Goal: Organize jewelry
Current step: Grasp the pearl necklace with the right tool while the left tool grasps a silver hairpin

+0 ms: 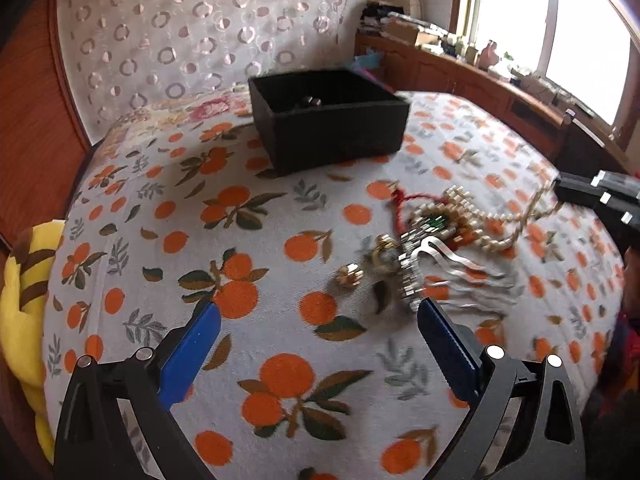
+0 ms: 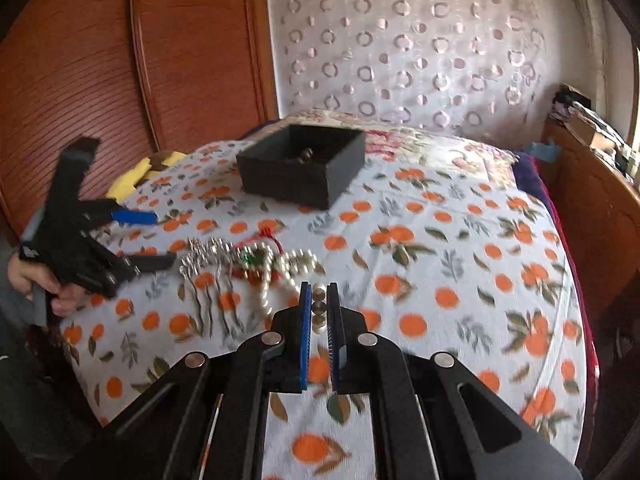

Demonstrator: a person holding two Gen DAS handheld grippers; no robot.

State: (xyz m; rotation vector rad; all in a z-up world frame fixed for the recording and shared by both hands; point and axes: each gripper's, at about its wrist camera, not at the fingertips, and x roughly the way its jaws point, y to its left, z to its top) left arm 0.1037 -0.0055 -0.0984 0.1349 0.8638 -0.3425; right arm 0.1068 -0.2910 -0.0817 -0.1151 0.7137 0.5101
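Observation:
A pile of jewelry [image 1: 436,240] lies on the orange-print bedspread: a pearl necklace [image 1: 508,220], a silver hair comb [image 1: 460,276], a red cord and a small gold piece [image 1: 349,276]. My left gripper [image 1: 318,320] is open, just short of the pile. In the right wrist view the pile [image 2: 240,264] lies left of center. My right gripper [image 2: 319,292] is shut on the pearl necklace [image 2: 319,306], whose beads sit between the blue pads. A black box [image 1: 328,120] stands behind, with a dark item inside; it also shows in the right wrist view [image 2: 300,164].
A yellow plush toy [image 1: 24,288] lies at the bed's left edge. A wooden wardrobe [image 2: 120,60] stands on the left. A cluttered wooden sideboard [image 1: 460,60] runs under the window on the right. A circle-patterned curtain [image 2: 420,48] hangs behind the bed.

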